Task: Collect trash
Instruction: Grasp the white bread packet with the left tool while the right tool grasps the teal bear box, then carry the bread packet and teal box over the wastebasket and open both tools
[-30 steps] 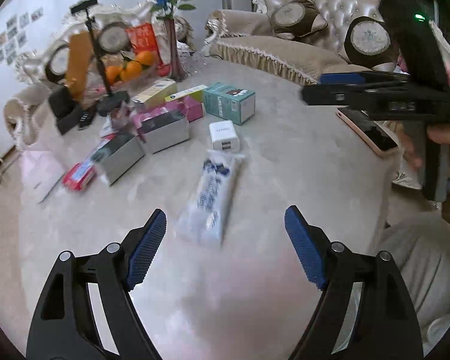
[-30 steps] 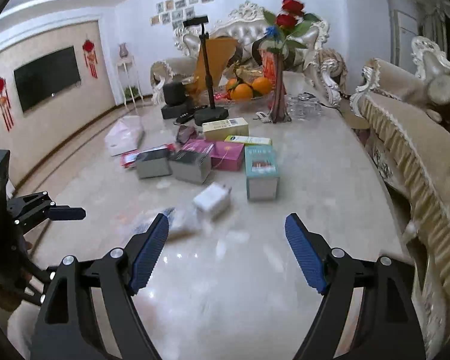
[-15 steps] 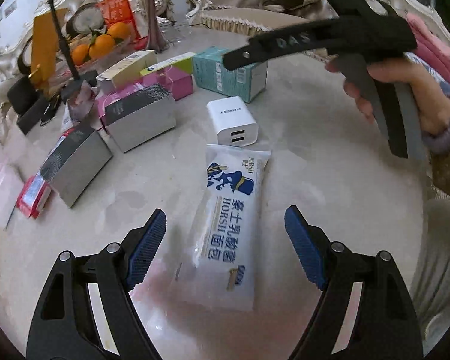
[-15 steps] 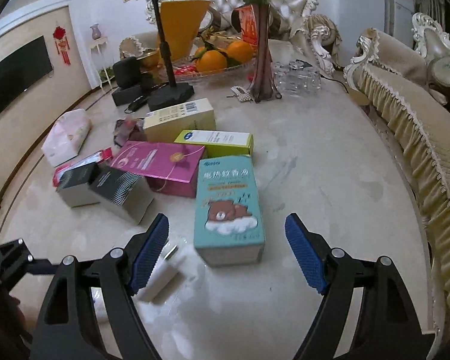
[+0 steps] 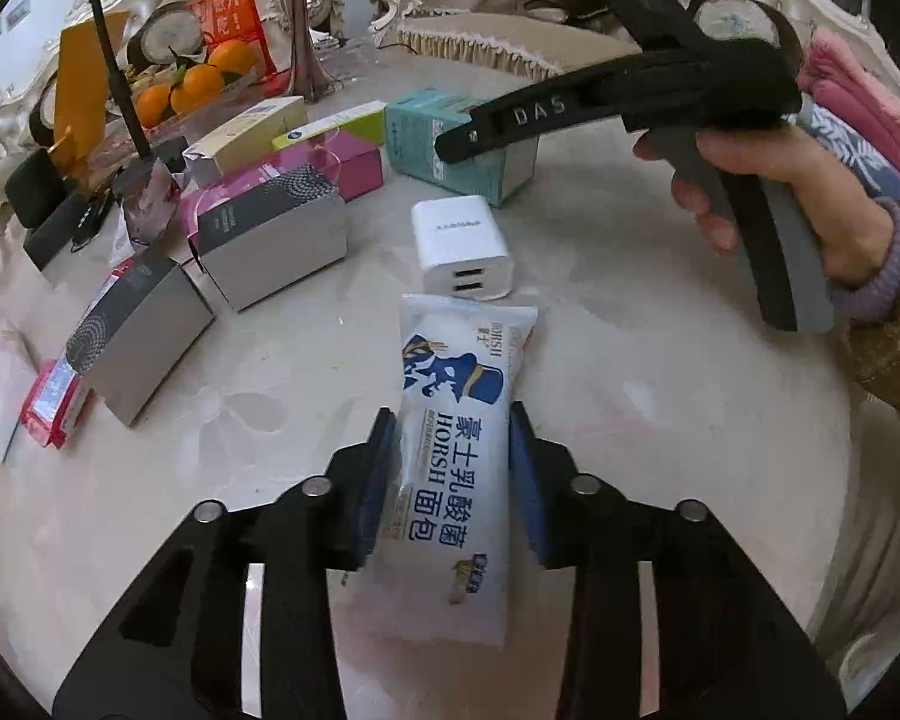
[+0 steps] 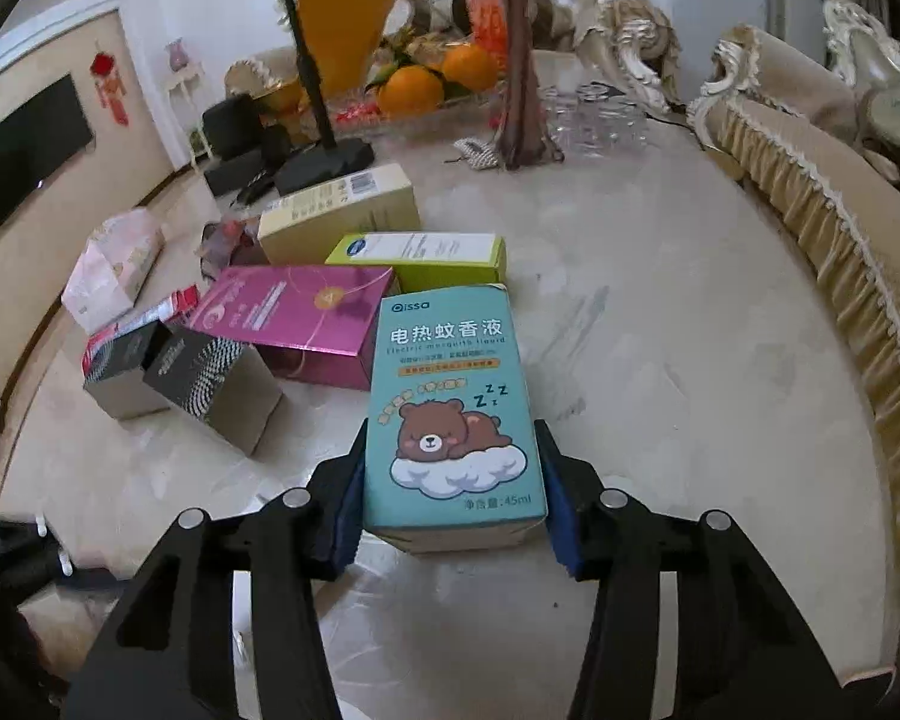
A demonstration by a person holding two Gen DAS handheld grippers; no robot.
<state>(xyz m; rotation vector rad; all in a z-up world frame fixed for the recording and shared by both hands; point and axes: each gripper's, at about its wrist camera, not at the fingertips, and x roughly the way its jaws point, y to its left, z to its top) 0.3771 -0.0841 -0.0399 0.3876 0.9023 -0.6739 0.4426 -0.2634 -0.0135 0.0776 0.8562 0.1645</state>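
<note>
Marble table (image 5: 660,420) strewn with empty packaging. Two handheld grippers at work, one item each.

Left gripper (image 5: 455,471): jaws closing on a white bread wrapper (image 5: 453,420) lying flat on the table, blue pads against both long edges at about mid-length. Wrapper pointing away from the camera, its far end just short of a white charger (image 5: 459,246). Near end past the pads and toward the camera.

Right gripper (image 6: 453,489): jaws closing on a teal box (image 6: 450,408) with a sleeping bear on top, pads touching both side walls near the box's near end. Box resting on the table, far end close against a green box (image 6: 417,255) and a pink box (image 6: 306,315). In the left view, same gripper's black body and the hand (image 5: 768,192) on its grey handle over the teal box.

Further off: grey boxes (image 5: 270,234), a beige box (image 6: 339,213), oranges (image 6: 435,81), a vase (image 6: 519,72).

For a good grip, probably: squeeze the wrapper gently, since thin film likely buckles or slips; lift straight up, clear of the charger. Squeeze the box only until firm, as empty card may cave in; raise before pulling back, so neighbours stay put. No bin visible in either view.
</note>
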